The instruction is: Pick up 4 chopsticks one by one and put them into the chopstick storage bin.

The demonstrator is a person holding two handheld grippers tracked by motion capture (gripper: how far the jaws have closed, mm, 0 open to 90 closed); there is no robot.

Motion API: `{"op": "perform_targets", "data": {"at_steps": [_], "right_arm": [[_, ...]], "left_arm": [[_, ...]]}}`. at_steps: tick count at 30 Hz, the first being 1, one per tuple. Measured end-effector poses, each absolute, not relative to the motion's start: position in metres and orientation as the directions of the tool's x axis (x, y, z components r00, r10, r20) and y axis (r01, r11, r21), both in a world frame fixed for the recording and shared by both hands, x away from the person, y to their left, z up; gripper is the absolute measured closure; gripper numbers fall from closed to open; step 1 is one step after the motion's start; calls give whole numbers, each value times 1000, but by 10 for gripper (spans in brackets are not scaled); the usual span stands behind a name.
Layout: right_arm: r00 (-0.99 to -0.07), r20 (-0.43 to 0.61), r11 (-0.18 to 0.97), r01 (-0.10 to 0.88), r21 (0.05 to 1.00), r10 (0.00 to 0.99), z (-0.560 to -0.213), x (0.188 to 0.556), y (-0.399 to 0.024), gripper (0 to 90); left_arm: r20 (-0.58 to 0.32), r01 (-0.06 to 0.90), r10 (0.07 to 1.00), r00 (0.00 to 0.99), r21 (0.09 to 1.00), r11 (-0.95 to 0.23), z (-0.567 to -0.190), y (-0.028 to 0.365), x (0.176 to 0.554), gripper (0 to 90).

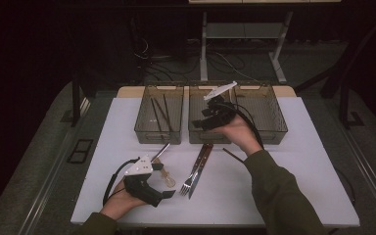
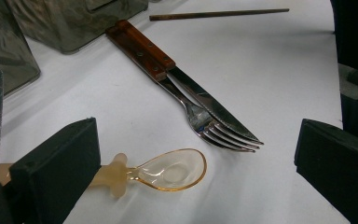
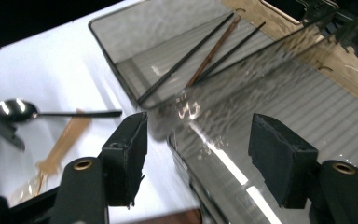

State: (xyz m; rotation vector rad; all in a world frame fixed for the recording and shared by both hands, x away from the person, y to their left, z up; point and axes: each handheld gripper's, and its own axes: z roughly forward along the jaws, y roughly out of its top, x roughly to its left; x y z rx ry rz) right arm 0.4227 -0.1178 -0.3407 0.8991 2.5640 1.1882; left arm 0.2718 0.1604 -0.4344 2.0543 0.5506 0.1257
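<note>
My left gripper (image 1: pixel 164 180) rests low at the table's front left, held in a hand, and it is open (image 2: pixel 196 126). An amber plastic spoon (image 1: pixel 168 179) (image 2: pixel 172 170) lies between its jaws, close to one jaw, with neither pad pressing on it. A fork (image 1: pixel 188 183) (image 2: pixel 214 128) and a wooden-handled knife (image 1: pixel 200 161) (image 2: pixel 142 46) lie side by side just beyond. My right gripper (image 1: pixel 200 119) hovers open over the middle smoky bin (image 1: pixel 198 137) (image 3: pixel 284 93), and nothing is between its jaws (image 3: pixel 199 119).
The left bin (image 1: pixel 157 132) (image 3: pixel 121 28) holds several chopsticks (image 1: pixel 159 113) (image 3: pixel 205 51). A third bin (image 1: pixel 269 132) stands at the right. A metal spoon (image 1: pixel 160 152) (image 3: pixel 16 109) lies by the left hand. One loose chopstick (image 1: pixel 233 155) (image 2: pixel 219 14) lies near the right wrist.
</note>
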Motion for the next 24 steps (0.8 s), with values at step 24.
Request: {"op": "perform_targets", "data": {"at_steps": [24], "right_arm": [[-791, 80, 480, 444, 757, 607, -364, 358, -208, 318]], "left_arm": [[-126, 334, 446, 886, 841, -425, -435, 161, 272, 0]]}}
